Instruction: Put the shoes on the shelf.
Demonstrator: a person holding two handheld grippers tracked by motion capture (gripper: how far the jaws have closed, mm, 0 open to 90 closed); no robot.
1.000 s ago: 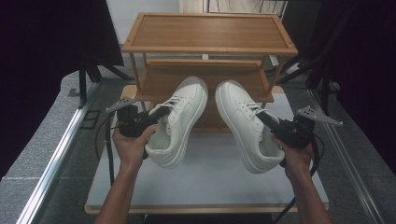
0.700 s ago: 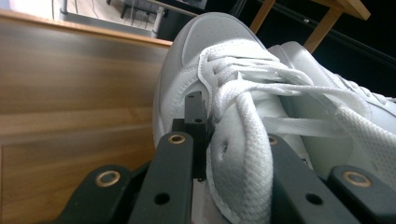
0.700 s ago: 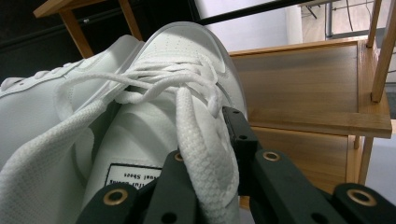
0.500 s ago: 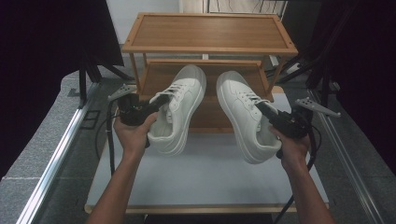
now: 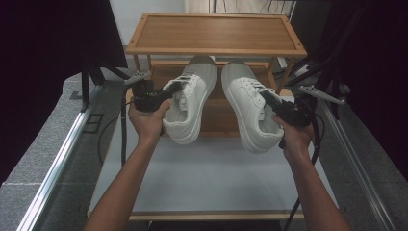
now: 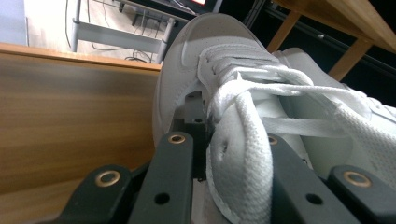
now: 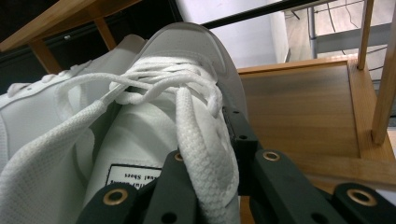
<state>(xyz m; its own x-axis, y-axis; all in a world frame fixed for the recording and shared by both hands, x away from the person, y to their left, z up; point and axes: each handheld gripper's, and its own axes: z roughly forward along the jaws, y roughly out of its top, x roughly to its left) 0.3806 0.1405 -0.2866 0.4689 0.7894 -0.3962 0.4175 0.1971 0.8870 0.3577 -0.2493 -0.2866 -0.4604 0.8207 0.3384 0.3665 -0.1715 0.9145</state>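
Since the earlier frame both white lace-up sneakers have been carried farther from the person, so their toes are now reaching in over the middle shelf of the wooden shoe rack [image 5: 288,50]. The left gripper [image 5: 168,93] is holding the left white sneaker [image 5: 192,103] off the white worktop [image 5: 211,178]; in the left gripper view its fingers [image 6: 170,186] are clamping the padded side wall of the shoe's opening, one inside and one outside. The right gripper [image 5: 270,102] is gripping the right white sneaker [image 5: 248,110] in the same manner, its fingers [image 7: 275,186] closing on the collar beside the laces. The two shoes are hanging side by side, close together, toes pointing away, heels toward the person. Each toe cap is lying just under the rack's top board, while the heels are hovering above the near edge of the shelf. The person's left hand [image 5: 146,120] and right hand [image 5: 296,137] are wrapping around the gripper handles.
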